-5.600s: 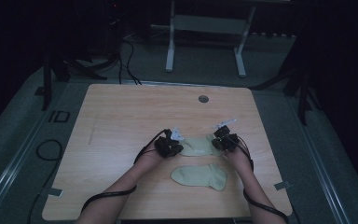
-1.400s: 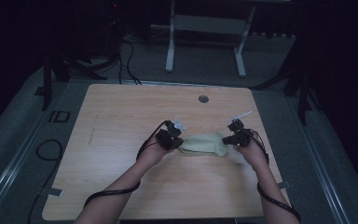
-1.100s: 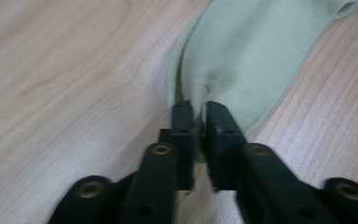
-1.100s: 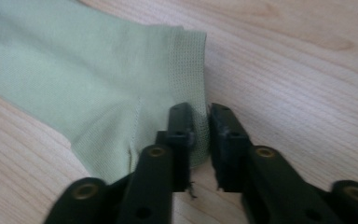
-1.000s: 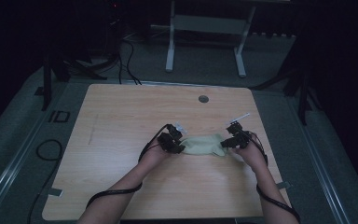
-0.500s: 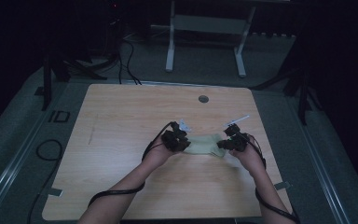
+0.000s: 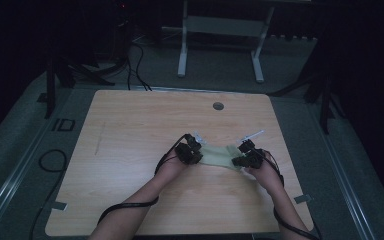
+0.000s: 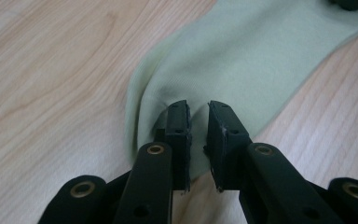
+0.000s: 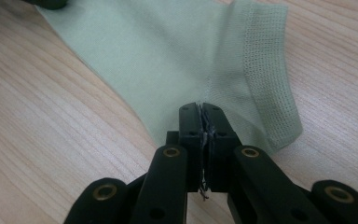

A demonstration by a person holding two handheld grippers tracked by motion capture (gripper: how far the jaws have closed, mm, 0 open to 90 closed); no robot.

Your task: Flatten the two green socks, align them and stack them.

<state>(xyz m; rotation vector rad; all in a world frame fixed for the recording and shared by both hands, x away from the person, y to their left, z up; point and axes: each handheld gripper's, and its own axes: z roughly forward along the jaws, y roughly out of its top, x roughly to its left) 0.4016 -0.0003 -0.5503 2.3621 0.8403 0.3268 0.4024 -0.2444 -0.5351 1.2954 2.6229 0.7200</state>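
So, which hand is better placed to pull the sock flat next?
Right, probably. The right gripper has its jaws fully shut on the sock beside the ribbed cuff; the left gripper pinches a raised fold with a gap showing.

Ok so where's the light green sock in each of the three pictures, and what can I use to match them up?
High view: the light green sock lies right of the table's middle, stretched between the left gripper and the right gripper.
Left gripper view: it runs from the jaws to the upper right; the jaws pinch a bunched fold.
Right gripper view: it spreads across the top, jaws shut on its near edge.
Shared landmark: the sock's ribbed cuff by the right gripper.
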